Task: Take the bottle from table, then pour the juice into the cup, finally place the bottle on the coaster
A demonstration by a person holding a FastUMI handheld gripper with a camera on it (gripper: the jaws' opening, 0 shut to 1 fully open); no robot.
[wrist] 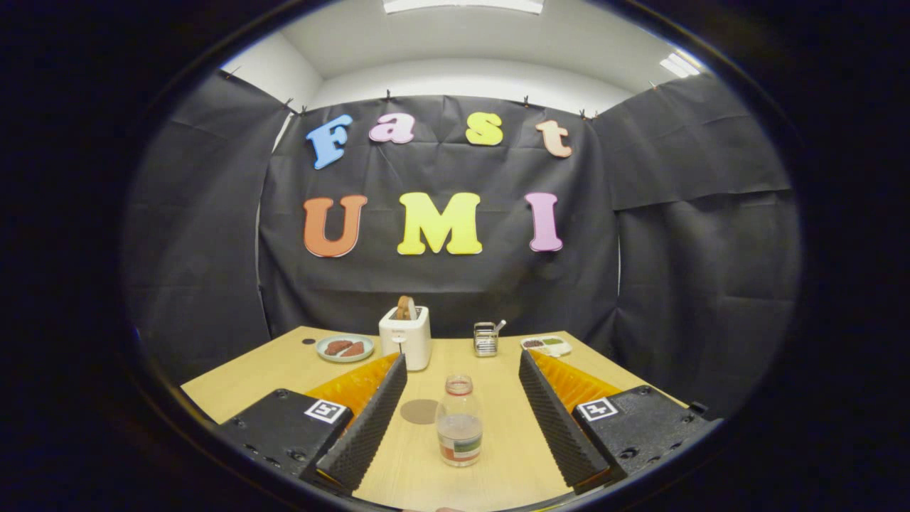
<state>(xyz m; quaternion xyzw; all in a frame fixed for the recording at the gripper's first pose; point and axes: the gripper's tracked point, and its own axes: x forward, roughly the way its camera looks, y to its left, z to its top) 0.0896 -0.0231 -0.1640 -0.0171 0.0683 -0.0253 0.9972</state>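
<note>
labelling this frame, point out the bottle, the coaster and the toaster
bottle (pixel 459 423), gripper view, on its clear body between the open fingers
coaster (pixel 419 411), gripper view, on its flat brown top
toaster (pixel 405 338), gripper view, on its white front

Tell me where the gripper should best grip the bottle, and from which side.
Probably the labelled lower body of the bottle, approached straight ahead. It stands upright, uncapped, on the table between the open fingers of the gripper, the coaster to one side. The body is widest there; the neck narrows.
</note>
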